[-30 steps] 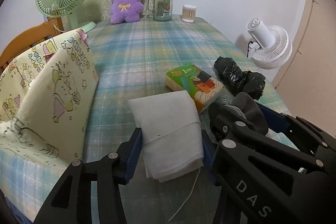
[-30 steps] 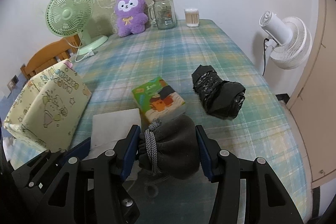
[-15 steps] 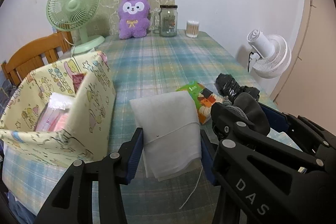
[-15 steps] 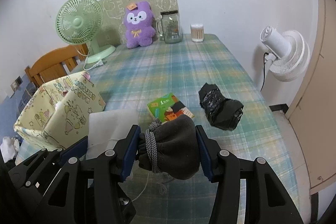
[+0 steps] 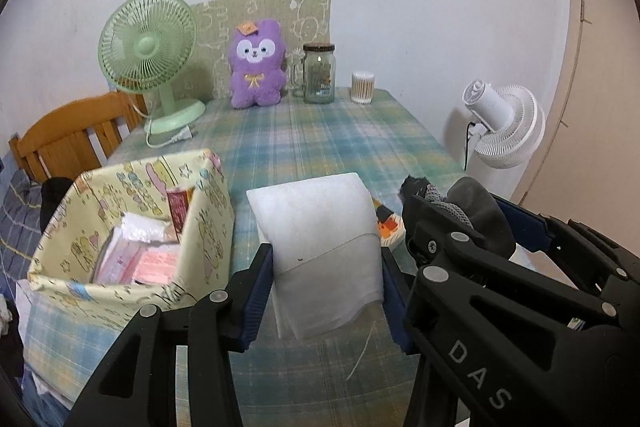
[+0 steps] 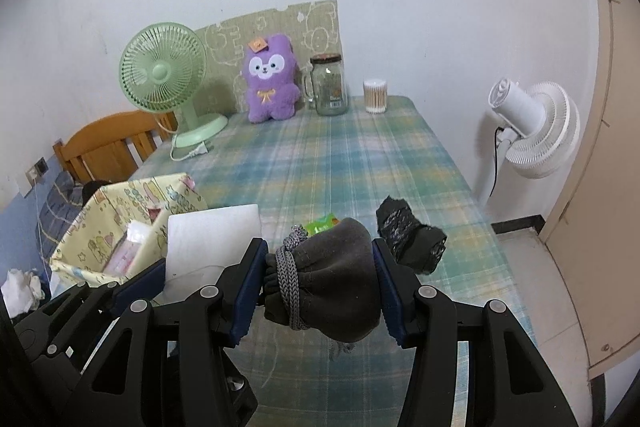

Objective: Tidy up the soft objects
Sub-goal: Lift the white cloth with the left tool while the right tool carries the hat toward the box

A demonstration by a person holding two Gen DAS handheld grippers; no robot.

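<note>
My left gripper (image 5: pixel 326 277) is shut on a folded white cloth (image 5: pixel 320 231) and holds it above the plaid table, just right of a yellow fabric basket (image 5: pixel 100 239) with pink packets inside. My right gripper (image 6: pixel 320 281) is shut on a dark grey drawstring pouch (image 6: pixel 332 283), held above the table beside the left gripper (image 6: pixel 160 279). The white cloth (image 6: pixel 208 239) and the basket (image 6: pixel 100 227) also show in the right wrist view. A black crumpled bundle (image 6: pixel 412 241) and a green tissue pack (image 6: pixel 320 225) lie on the table beyond the pouch.
At the table's far end stand a green desk fan (image 5: pixel 150 55), a purple plush toy (image 5: pixel 256 67), a glass jar (image 5: pixel 319 73) and a cotton swab tub (image 5: pixel 363 87). A wooden chair (image 5: pixel 68 143) is at left. A white floor fan (image 5: pixel 504 123) stands at right.
Both grippers have risen and pulled back from the table with the cloth and pouch still held. The basket's inside has come into view at left.
</note>
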